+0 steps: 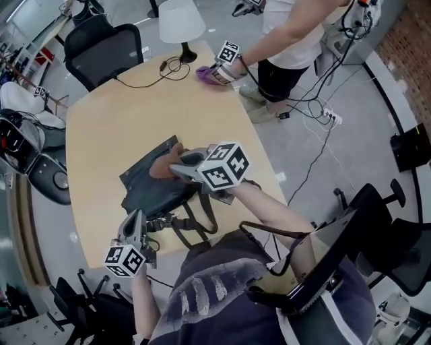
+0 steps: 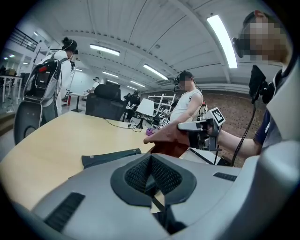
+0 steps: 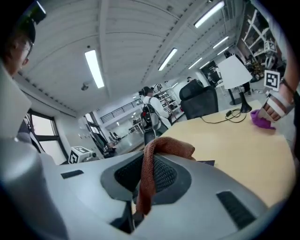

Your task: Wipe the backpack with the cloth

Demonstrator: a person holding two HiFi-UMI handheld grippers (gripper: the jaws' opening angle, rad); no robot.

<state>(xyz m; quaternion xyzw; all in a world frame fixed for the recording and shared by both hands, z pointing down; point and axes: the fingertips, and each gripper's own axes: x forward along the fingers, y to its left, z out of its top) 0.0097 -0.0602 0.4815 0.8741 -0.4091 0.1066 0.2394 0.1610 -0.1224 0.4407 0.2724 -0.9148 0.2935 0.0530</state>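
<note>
A dark grey fabric backpack (image 1: 151, 192) lies flat on the pale wooden table (image 1: 114, 121), its webbing straps trailing toward the near edge; a flap with a small round rivet shows at its rim in the left gripper view.

The right gripper (image 1: 176, 165) has its ribbed black pads closed hard on a rust-brown terry cloth (image 3: 166, 146); the nubbly fabric arches over the jaw tops and hangs down between them in a narrow fold. In the head view the cloth sits over the backpack's far part; whether it presses on the fabric cannot be told.

The left gripper (image 2: 151, 164), at the table's near edge by the straps, has its jaws brought together in a tight V on a thin dark strap (image 2: 157, 202) of the backpack.

Each gripper carries a white cube (image 1: 225, 165) printed with black-and-white square markers; the shells are smooth grey plastic.

At the table's far side another person's hand (image 1: 219, 73) rests on a crumpled purple cloth (image 1: 204, 73); a white-shaded lamp (image 1: 180, 20) on a dark stem stands beside it; its black cable (image 1: 165, 71) loops across the wood. A black mesh office chair (image 1: 104, 50) stands at the far left corner; nothing lies between the grippers and the backpack.
</note>
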